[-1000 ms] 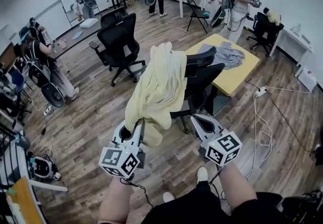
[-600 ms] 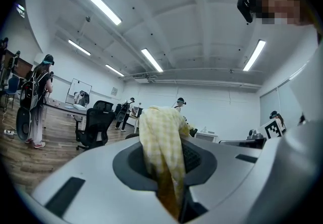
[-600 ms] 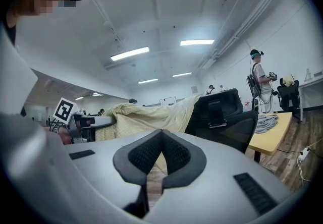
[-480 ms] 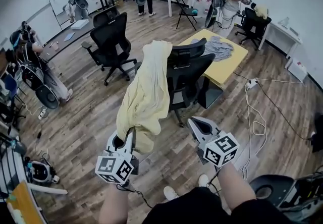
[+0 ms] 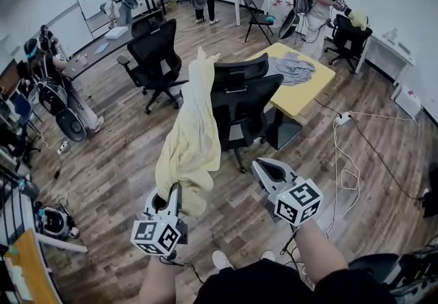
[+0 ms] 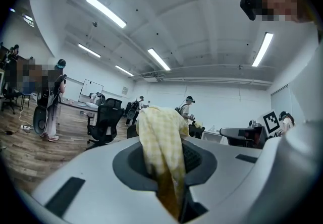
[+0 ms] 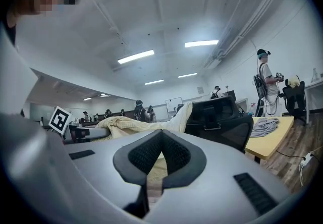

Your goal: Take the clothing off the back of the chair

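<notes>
A pale yellow garment (image 5: 191, 135) hangs in a long band from the top left corner of the black office chair (image 5: 246, 100) down to my left gripper (image 5: 171, 194). That gripper is shut on the garment's lower end, and in the left gripper view the yellow cloth (image 6: 161, 152) is pinched between the pads of the left gripper (image 6: 174, 190). Whether the cloth's top end still rests on the headrest I cannot tell. My right gripper (image 5: 264, 168) is level in front of the chair seat, shut and empty. From the right gripper (image 7: 151, 177) the garment (image 7: 131, 127) shows beside the chair (image 7: 219, 117).
Behind the chair stands a yellow table (image 5: 311, 94) with a grey garment (image 5: 294, 68) on it. A second black chair (image 5: 161, 56) is at the left. A white cable and power strip (image 5: 345, 121) lie on the wood floor at the right. Several people stand around the room.
Both grippers have drawn back toward me. The yellow garment, draped over the chair back before, has slid off to the chair's left side and now stretches out as a narrow band.
</notes>
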`<state>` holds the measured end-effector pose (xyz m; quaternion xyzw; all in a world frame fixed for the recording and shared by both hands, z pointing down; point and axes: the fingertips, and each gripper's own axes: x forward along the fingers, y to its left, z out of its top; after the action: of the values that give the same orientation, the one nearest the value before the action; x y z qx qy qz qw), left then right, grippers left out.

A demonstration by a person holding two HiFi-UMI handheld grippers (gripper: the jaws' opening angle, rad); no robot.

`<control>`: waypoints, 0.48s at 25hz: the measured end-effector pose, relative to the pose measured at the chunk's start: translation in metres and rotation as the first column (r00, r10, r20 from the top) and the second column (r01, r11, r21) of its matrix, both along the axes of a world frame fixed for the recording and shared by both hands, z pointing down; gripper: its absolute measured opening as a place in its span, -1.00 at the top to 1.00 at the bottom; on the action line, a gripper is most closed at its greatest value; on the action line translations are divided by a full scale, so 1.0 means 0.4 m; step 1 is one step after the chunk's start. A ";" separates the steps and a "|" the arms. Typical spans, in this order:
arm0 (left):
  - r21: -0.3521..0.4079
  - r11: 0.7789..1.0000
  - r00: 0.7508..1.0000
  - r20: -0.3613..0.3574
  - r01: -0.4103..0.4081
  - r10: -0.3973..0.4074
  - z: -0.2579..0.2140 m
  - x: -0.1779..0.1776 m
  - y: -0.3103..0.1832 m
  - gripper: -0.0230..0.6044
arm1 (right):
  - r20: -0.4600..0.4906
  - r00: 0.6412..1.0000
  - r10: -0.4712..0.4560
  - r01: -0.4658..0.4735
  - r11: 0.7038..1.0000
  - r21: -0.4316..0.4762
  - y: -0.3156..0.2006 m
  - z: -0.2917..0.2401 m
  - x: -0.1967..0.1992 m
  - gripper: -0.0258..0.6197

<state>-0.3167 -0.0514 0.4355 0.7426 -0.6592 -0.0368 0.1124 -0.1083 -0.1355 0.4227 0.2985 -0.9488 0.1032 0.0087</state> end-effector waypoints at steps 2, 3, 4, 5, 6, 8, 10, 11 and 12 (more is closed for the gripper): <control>-0.007 1.000 1.000 0.000 0.013 -0.013 0.003 0.044 0.024 0.64 | 0.006 1.000 -0.030 0.030 1.000 0.008 0.010 -0.001 0.033 0.88; -0.010 1.000 1.000 0.002 0.021 -0.021 0.004 0.063 0.037 0.64 | 0.008 0.999 -0.044 0.044 0.999 0.012 0.016 -0.002 0.047 0.88; -0.012 1.000 1.000 0.005 0.028 -0.028 0.005 0.080 0.049 0.64 | 0.010 0.998 -0.055 0.054 0.998 0.016 0.021 -0.006 0.060 0.88; -0.014 0.999 0.999 0.007 0.035 -0.035 0.006 0.097 0.060 0.64 | 0.013 0.998 -0.062 0.061 0.998 0.019 0.027 -0.011 0.072 0.88; -0.017 0.999 0.999 0.008 0.040 -0.039 0.007 0.113 0.071 0.64 | 0.015 0.998 -0.068 0.068 0.997 0.022 0.033 -0.016 0.083 0.88; -0.026 0.999 0.999 0.008 0.043 -0.043 0.013 0.148 0.088 0.64 | 0.019 0.996 -0.085 0.084 0.996 0.030 0.048 -0.022 0.104 0.88; -0.041 0.998 0.999 0.010 0.041 -0.041 0.028 0.188 0.102 0.64 | 0.019 0.996 -0.087 0.087 0.996 0.030 0.063 -0.028 0.128 0.88; -0.050 0.998 0.999 0.011 0.038 -0.038 0.038 0.209 0.108 0.64 | 0.018 0.996 -0.087 0.086 0.996 0.029 0.070 -0.028 0.142 0.88; -0.059 0.998 0.999 0.011 0.035 -0.035 0.050 0.231 0.115 0.64 | 0.016 0.996 -0.088 0.088 0.996 0.028 0.077 -0.026 0.156 0.88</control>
<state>-0.2244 -0.0054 0.4554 0.7275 -0.6734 -0.0156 0.1305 -0.0457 -0.1046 0.4124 0.2557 -0.9623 0.0924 0.0011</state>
